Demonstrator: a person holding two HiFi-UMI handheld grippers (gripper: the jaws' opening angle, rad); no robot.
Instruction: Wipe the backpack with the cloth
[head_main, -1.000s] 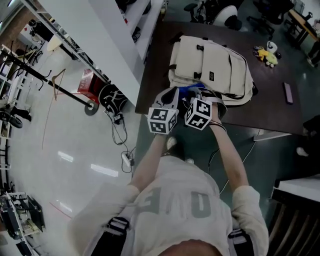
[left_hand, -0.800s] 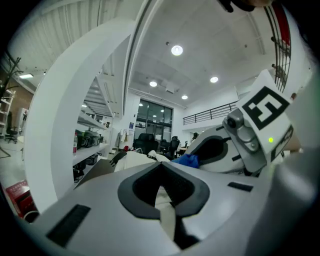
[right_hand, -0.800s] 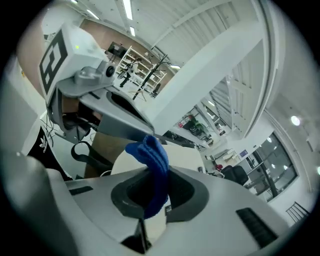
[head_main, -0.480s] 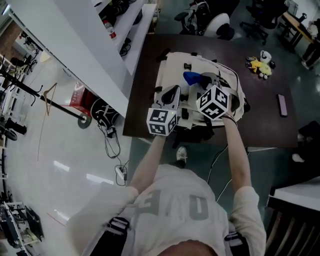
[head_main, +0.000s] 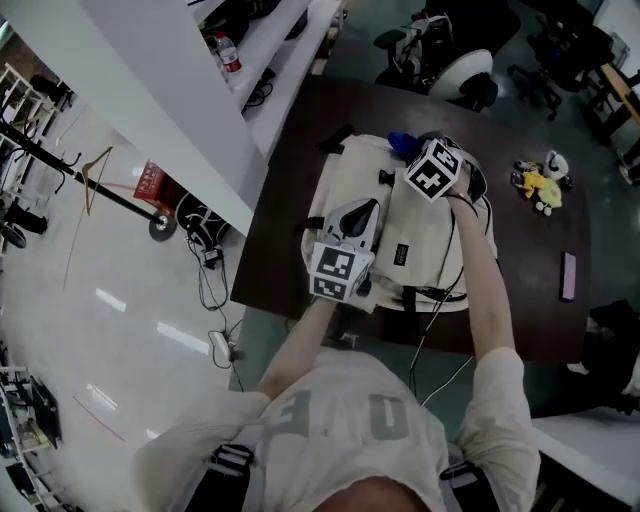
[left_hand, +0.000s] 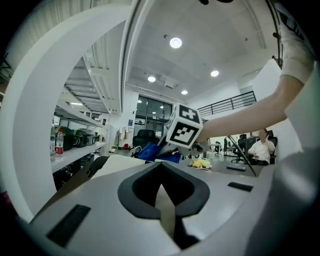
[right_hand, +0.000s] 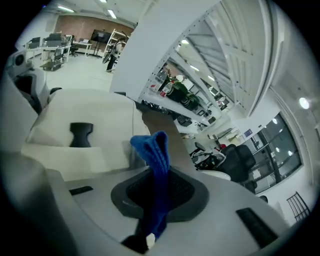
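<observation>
A cream backpack (head_main: 425, 235) lies flat on the dark table (head_main: 525, 255). My right gripper (head_main: 412, 152) is at the backpack's far top edge, shut on a blue cloth (head_main: 402, 143) that sticks out past its jaws. In the right gripper view the cloth (right_hand: 152, 147) stands up between the jaws of the right gripper (right_hand: 157, 175), over the backpack (right_hand: 85, 120). My left gripper (head_main: 362, 210) rests on the backpack's near-left part. In the left gripper view the left gripper (left_hand: 161, 182) has its jaws closed on a cream strip of the backpack (left_hand: 117, 162).
A yellow toy (head_main: 545, 185) and a small dark flat object (head_main: 568, 275) lie on the table's right side. Office chairs (head_main: 455, 75) stand beyond the far edge. A white shelf with a bottle (head_main: 228, 55) runs along the left. Cables (head_main: 215, 290) lie on the floor.
My right gripper has carried the blue cloth from the backpack's near end across it to the far top edge. The left gripper has stayed on the backpack's near-left part.
</observation>
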